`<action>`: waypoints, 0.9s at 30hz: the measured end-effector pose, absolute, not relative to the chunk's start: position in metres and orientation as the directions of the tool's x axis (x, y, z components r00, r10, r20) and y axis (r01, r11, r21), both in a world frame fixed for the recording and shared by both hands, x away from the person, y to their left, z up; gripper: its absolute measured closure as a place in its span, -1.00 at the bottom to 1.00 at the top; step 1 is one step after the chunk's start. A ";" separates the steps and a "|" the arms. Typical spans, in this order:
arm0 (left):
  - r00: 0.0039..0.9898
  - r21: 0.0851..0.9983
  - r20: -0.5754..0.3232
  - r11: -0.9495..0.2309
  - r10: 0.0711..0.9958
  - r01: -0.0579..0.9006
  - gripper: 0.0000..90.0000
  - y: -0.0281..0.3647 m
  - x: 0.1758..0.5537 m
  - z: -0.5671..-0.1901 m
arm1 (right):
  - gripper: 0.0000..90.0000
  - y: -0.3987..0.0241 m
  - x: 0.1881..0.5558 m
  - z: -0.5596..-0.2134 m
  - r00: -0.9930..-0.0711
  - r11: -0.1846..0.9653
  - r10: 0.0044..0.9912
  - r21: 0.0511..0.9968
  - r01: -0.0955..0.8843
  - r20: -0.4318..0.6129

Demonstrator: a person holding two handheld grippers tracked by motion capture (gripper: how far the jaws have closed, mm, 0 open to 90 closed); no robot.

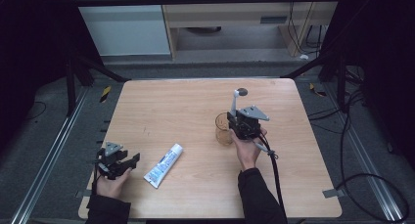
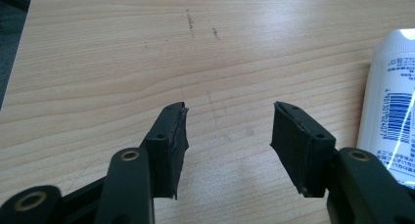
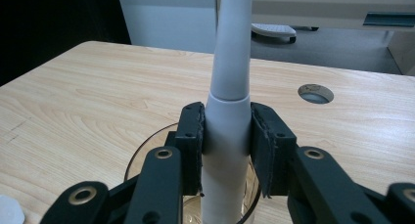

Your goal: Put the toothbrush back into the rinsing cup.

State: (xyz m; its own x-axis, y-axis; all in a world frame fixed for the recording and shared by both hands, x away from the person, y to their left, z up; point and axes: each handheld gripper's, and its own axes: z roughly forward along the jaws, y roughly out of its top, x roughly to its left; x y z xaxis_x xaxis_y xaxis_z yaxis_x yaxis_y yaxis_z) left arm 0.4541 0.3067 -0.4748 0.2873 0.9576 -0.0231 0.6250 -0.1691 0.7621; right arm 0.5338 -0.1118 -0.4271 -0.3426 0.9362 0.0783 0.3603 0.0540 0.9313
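Standing toothbrush [image 3: 227, 116] between right tool [image 3: 226, 136] pads, over glass [image 1: 223, 129].

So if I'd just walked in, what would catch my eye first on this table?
Probably the right gripper, right of the table's middle: its fingers are shut on a white toothbrush standing upright in a clear cup. Next, the white toothpaste tube lying near the front edge, with the left gripper open beside it.
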 end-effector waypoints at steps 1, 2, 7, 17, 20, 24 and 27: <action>0.287 0.762 -0.023 -0.169 0.958 0.625 0.02 0.307 0.454 -0.475 | 0.50 -0.112 0.534 -0.427 -0.344 0.053 0.935 0.931 0.362 0.080; 0.288 0.762 -0.023 -0.170 0.957 0.625 0.02 0.307 0.454 -0.475 | 0.49 -0.113 0.534 -0.427 -0.347 0.055 0.934 0.930 0.363 0.080; 0.288 0.762 -0.023 -0.170 0.957 0.625 0.02 0.307 0.454 -0.475 | 0.49 -0.113 0.532 -0.426 -0.351 0.066 0.934 0.929 0.363 0.071; 0.288 0.763 -0.023 -0.170 0.957 0.624 0.02 0.306 0.454 -0.475 | 0.47 -0.112 0.528 -0.425 -0.358 0.079 0.932 0.927 0.366 0.062; 0.289 0.762 -0.023 -0.170 0.957 0.624 0.02 0.306 0.454 -0.475 | 0.45 -0.113 0.527 -0.425 -0.357 0.082 0.933 0.929 0.361 0.056; 0.288 0.762 -0.022 -0.171 0.957 0.625 0.02 0.306 0.454 -0.475 | 0.41 -0.114 0.526 -0.426 -0.358 0.081 0.932 0.929 0.362 0.058; 0.289 0.761 -0.022 -0.172 0.957 0.625 0.02 0.306 0.454 -0.475 | 0.36 -0.114 0.525 -0.426 -0.359 0.079 0.931 0.928 0.364 0.061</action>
